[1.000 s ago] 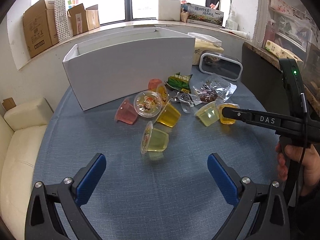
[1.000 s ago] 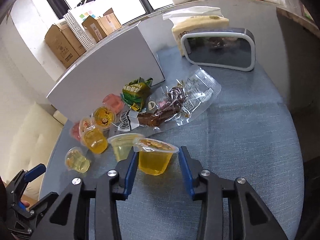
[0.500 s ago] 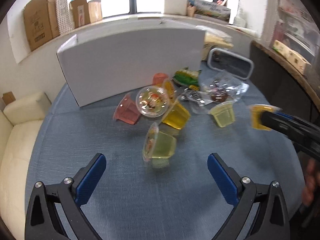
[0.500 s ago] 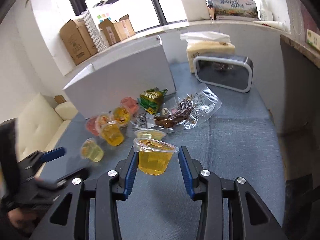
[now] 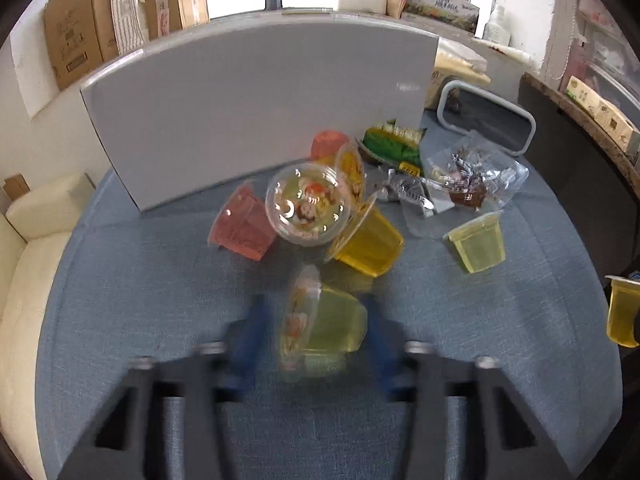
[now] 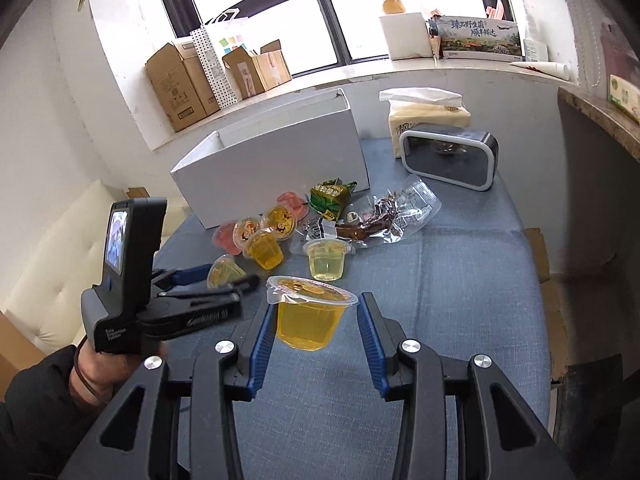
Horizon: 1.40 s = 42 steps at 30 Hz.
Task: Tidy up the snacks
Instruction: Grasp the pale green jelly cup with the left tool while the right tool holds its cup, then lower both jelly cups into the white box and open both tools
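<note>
Right wrist view is showing the right gripper (image 6: pixel 318 334) clamping an orange-yellow jelly cup (image 6: pixel 308 314) upright by its sides, pads pressing just under the sealed rim, and carrying it clear above the blue tablecloth (image 6: pixel 460 280); holding it below the lip is probably keeping the foil lid from being crushed and the cup from slipping down. Behind the scattered snacks the open white box (image 6: pixel 280 160) is standing with its mouth up, which seems to be the place the snacks are heading for. The left gripper (image 5: pixel 314 330) is pointing steeply down over a pale green jelly cup (image 5: pixel 328 320) that is lying on its side, lid facing left; its jaws have just been closing with that cup between them, and motion blur is making it impossible to say whether the pads are pressing on it yet. Approaching from above with a finger on either side looks suited to a tipped cup that could roll. Further back, a pink jelly cup (image 5: pixel 244 228), a round clear cup (image 5: pixel 306 208) and a deeper yellow cup (image 5: pixel 370 242) are leaning on one another in a heap near the box wall, with a green wrapped snack (image 5: pixel 394 142) and a clear packet (image 5: pixel 468 184) just beside them, and one upright pale cup (image 5: pixel 478 244) standing apart. A black speaker (image 6: pixel 450 158) and a tissue pack (image 6: pixel 426 112) are sitting beyond, out of the way.
</note>
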Motion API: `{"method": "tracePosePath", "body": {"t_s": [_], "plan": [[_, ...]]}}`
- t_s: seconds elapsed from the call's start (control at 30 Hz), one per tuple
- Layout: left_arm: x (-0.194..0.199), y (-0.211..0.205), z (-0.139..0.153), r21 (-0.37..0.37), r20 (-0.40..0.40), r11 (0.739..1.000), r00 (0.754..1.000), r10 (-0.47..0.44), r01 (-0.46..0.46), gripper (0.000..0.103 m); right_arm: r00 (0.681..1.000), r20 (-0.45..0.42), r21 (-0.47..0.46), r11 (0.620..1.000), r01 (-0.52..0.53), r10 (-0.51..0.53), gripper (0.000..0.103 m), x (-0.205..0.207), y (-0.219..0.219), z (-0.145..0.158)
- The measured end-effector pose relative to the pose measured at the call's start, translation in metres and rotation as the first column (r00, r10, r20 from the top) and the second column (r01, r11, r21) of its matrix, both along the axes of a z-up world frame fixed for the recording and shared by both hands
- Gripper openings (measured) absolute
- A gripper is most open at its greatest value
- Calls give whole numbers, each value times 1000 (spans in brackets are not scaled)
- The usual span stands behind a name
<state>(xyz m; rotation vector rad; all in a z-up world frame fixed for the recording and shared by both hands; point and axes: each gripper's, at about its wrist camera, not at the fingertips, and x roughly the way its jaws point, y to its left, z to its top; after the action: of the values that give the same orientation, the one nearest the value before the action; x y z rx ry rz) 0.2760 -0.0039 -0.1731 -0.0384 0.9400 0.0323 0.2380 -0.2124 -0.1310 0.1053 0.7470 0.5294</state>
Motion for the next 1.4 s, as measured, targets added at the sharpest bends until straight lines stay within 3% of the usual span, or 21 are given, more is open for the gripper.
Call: {"method": "tracePosePath", "body": {"t_s": [0.13, 0.43, 0.8, 1.17, 1.4], "plan": [[-7, 0, 5, 10, 23, 1000, 1000, -13, 12, 34, 1000, 4, -2, 1000, -6, 6, 44, -1, 2, 1], [-27, 6, 24, -56, 60, 997, 997, -44, 47, 34, 1000, 13, -5, 1000, -24, 24, 44, -4, 14, 7], [-42, 25, 105, -83, 215, 993, 975, -60, 80, 34, 993, 90, -28, 997, -69, 71, 44, 22, 45, 46], [41, 63, 172, -35, 318, 998, 947, -40, 54, 34, 986, 142, -34, 996, -86, 90, 44, 139, 106, 103], [106, 92, 170, -37, 294, 999, 956, -12, 24, 34, 992, 100, -89, 994, -69, 78, 44, 211, 134, 94]]}}
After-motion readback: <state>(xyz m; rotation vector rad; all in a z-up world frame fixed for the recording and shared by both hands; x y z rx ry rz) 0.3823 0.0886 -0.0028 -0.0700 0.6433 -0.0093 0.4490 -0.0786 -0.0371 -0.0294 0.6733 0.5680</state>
